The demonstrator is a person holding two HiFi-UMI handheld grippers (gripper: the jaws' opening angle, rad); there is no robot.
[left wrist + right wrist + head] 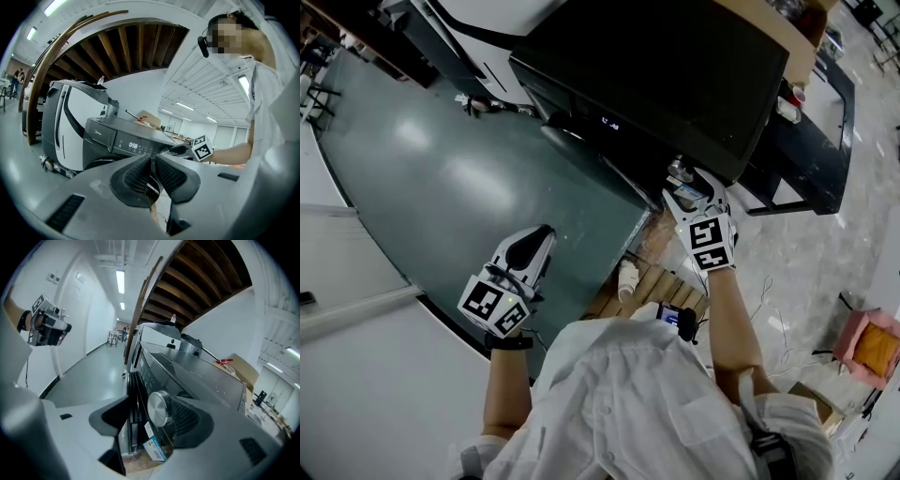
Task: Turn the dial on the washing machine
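Head view, machine: a dark grey box-shaped washing machine (675, 75) stands on a grey-green floor (459, 178), its lit control strip along the front edge.
Head view, right gripper: the white two-jaw right gripper (689, 192) with its black-and-white marker cube is up against the washing machine's front panel.
Head view, dial: a small silvery round shape (680, 170) at the jaw tips is probably the dial. This view is too small to be sure.
Head view, left gripper: the white left gripper (530, 248) is held well away from the washing machine, out over the floor in front of it.
Left gripper view, jaws: the two dark ribbed pads (171, 176) are pressed together with nothing between them.
Left gripper view, machine: the washing machine (101, 136) lies beyond the jaws, and its display reads 0:58. The right gripper (180, 150) is at the panel's far end.
Right gripper view, dial: a round brushed-silver metal dial (159, 409) stands out from the washing machine's front panel.
Right gripper view, jaws: the jaws stand apart with the dial between them. It sits tight beside the ribbed right-hand pad (185, 420) and is clear of the other.
Right gripper view, other: a brown cardboard box (239, 364) rests on the washing machine's top.
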